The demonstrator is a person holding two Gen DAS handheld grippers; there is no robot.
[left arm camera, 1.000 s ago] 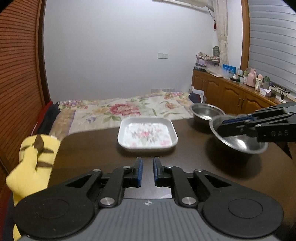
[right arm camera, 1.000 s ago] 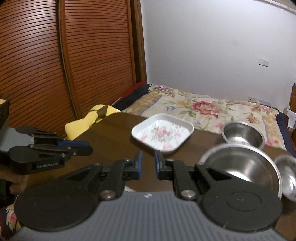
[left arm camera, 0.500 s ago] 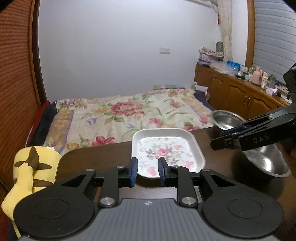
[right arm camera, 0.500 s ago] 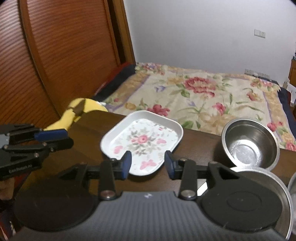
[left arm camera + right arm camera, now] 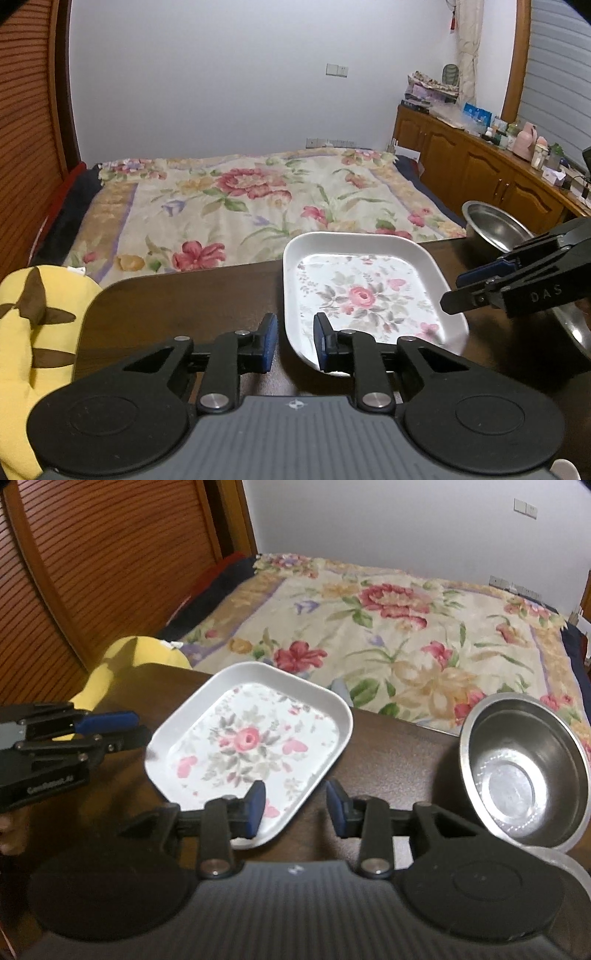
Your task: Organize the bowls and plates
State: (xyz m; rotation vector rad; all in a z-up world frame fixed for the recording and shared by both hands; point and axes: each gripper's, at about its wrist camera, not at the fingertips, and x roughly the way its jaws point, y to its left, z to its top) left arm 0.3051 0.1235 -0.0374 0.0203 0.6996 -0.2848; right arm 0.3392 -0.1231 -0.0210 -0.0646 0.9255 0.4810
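Note:
A white rectangular plate with a flower print [image 5: 364, 291] [image 5: 251, 746] lies on the dark wooden table [image 5: 177, 306]. My left gripper [image 5: 294, 343] is open, its jaws straddling the plate's near left rim. My right gripper [image 5: 295, 808] is open, its jaws straddling the plate's near right corner. A steel bowl [image 5: 524, 771] [image 5: 495, 229] stands to the right of the plate. A larger steel bowl [image 5: 576, 325] shows partly at the right edge, behind the right gripper. Each gripper shows from the side in the other's view, the right one [image 5: 458, 288] and the left one [image 5: 129, 727].
A yellow plush toy [image 5: 33, 332] [image 5: 125, 657] sits off the table's left corner. A bed with a flowered cover [image 5: 251, 206] lies beyond the table's far edge. A wooden cabinet [image 5: 480, 173] with clutter runs along the right wall. A slatted wooden door [image 5: 92, 572] is on the left.
Both grippers have moved forward to the plate and opened wider. The left now sits at the plate's left rim, the right at its near right corner.

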